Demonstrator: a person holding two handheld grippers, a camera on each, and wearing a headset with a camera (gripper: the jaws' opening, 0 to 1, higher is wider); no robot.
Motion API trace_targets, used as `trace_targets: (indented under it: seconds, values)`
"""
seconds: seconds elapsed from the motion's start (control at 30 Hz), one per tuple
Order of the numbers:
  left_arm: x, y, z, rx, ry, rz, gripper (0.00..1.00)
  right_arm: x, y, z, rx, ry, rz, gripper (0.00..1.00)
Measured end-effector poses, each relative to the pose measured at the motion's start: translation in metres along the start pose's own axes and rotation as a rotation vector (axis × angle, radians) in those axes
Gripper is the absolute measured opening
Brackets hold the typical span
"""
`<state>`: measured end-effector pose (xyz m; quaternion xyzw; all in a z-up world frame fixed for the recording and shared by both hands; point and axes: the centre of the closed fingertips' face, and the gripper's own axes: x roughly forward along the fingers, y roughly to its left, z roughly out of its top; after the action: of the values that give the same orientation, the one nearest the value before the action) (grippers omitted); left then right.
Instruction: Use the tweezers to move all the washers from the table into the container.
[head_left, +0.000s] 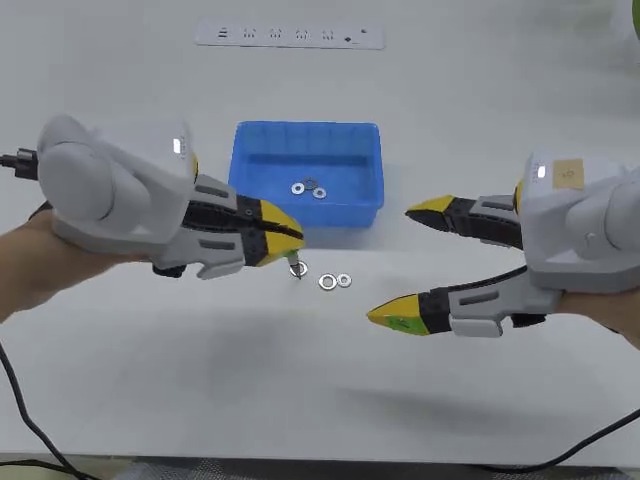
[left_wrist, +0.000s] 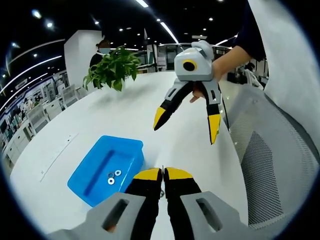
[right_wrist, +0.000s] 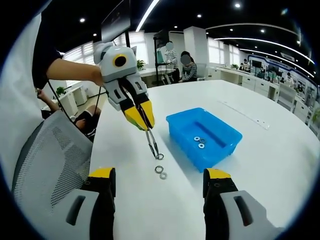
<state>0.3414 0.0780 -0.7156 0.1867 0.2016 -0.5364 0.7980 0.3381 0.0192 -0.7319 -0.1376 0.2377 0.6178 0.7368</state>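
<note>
Left hand-held gripper: jaws pinched shut on thin metal tweezers. Their long axis is steep, tips down at a flat silvery ring washer on the white surface, just before the container. Two washers lie beside it. Container: blue plastic, rectangular, three washers inside. Right hand-held gripper: jaws spread wide, right of the container.

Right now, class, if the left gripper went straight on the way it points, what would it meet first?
Probably the washer at the tip of the tweezers held by the left gripper, with the table just beneath. Whether the tip already touches it is unclear.
</note>
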Motion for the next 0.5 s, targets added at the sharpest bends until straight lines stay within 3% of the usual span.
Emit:
trace_targets:
  seconds: [0.23,0.5]
  values:
    - [0.001,-0.002,0.001,-0.012,-0.011,-0.012,0.06,0.005,0.002,0.007,-0.008,-0.008,0.025,0.62]
    - [-0.004,0.007,-0.003,-0.025,-0.002,0.014,0.06,0.052,0.001,0.014,-0.029,0.005,0.092,0.55]
